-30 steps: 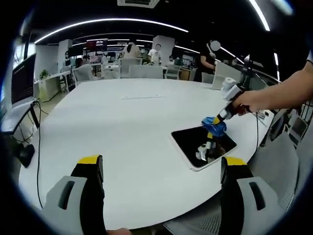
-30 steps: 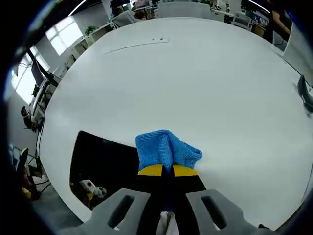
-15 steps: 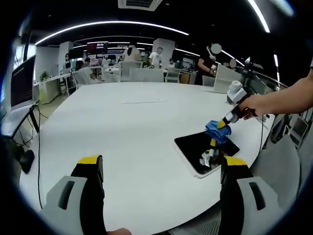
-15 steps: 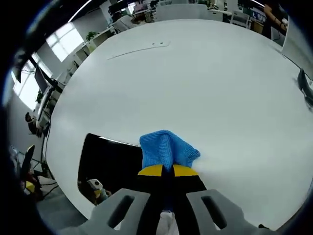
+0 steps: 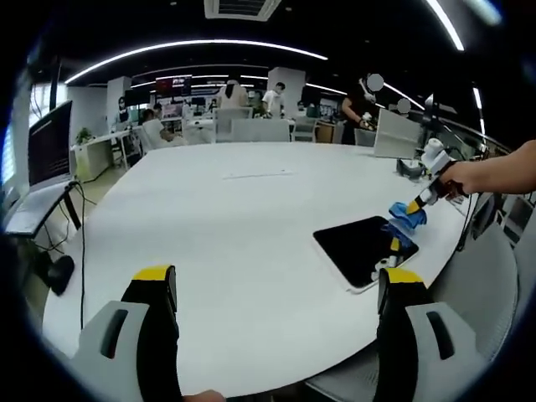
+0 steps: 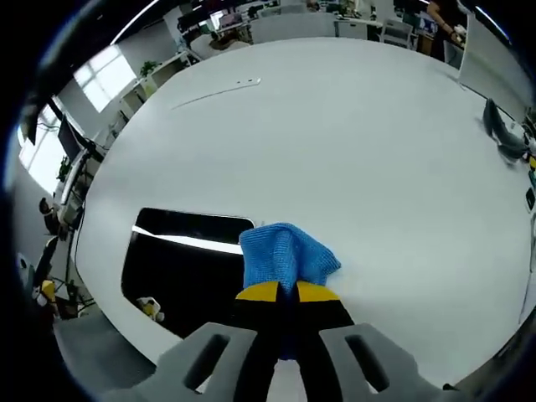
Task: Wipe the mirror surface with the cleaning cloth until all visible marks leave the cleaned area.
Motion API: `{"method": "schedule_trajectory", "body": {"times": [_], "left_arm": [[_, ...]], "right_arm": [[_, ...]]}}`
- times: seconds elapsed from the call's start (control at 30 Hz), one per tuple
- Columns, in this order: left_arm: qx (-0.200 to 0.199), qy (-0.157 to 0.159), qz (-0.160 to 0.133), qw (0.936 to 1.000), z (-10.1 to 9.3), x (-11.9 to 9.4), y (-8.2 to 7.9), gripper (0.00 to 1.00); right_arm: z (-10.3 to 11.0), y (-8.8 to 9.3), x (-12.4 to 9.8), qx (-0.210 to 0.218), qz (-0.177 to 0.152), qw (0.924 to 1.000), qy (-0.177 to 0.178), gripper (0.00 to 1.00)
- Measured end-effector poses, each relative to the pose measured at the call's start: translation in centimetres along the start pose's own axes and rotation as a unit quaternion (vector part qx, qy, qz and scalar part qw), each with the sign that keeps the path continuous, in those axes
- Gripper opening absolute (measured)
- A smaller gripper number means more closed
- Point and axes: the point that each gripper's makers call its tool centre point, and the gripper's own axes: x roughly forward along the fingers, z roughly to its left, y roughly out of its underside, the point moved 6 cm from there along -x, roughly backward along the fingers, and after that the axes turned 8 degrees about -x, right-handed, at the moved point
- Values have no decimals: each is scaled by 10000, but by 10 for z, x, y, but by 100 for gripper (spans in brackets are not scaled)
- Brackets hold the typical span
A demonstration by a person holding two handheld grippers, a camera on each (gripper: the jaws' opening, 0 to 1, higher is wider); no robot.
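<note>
A dark rectangular mirror (image 5: 362,249) lies flat on the white round table (image 5: 234,226), near its right edge. In the left gripper view the right gripper (image 5: 416,205) comes in from the right, held by a hand, with a blue cleaning cloth (image 5: 404,217) pressed at the mirror's far right side. The right gripper view has the mirror (image 6: 180,264) at lower left and my right gripper (image 6: 287,291) shut on the blue cloth (image 6: 286,255), which rests over the mirror's right edge. My left gripper (image 5: 276,285) hangs open above the table's near edge, holding nothing.
Office desks, chairs and several people stand beyond the table's far side. A monitor (image 5: 50,142) and cables sit at the left. A dark object (image 6: 500,127) lies on the table at the right in the right gripper view. A thin strip (image 5: 255,175) marks the table's middle.
The right gripper with the cloth has slid toward the mirror's right edge. Both views have shifted, so the mirror now sits further right in the left gripper view.
</note>
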Motion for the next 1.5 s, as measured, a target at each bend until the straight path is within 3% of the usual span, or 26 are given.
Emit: {"method": "schedule_trajectory", "body": {"times": [0.37,0.43,0.53,0.73,0.8,0.97,1.07,1.13,1.2,1.27,1.4,1.5], "left_arm": [[-62,-58,-37,10000,-2,-5,4,99],[-26,-49,-10,10000,-4,-7,5,99],[-34,-64,14,10000,-1,-7,7,99],[-31,-55,27,10000,-2,-6,7,99],[-13,-31,45,10000,-3,-4,7,99],[26,59,90,9999,-8,-2,6,99],[88,103,116,9998,-7,-2,4,99],[85,103,107,9999,-5,-1,1,99],[90,91,85,9999,-4,-2,-1,99],[85,84,64,9999,-3,-2,-2,99],[55,69,87,9999,1,-1,2,99],[27,67,95,9999,1,1,5,99]], "right_arm": [[-23,18,19,-229,246,9993,191,2],[-21,20,22,-262,159,9994,137,2],[-23,17,21,-426,163,9988,164,2],[-22,16,23,-325,208,9990,233,1],[-20,17,22,-418,148,9987,270,1],[-20,20,22,-989,-434,9939,236,2],[-21,21,19,-925,-441,9946,177,3],[-24,23,16,-666,-506,9964,142,5],[-28,25,9,-489,-534,9973,147,13],[-27,19,0,-404,-904,9951,40,23],[-29,19,-13,-618,-1323,9892,116,57],[-27,27,-22,-720,-1465,9865,104,73]]}}
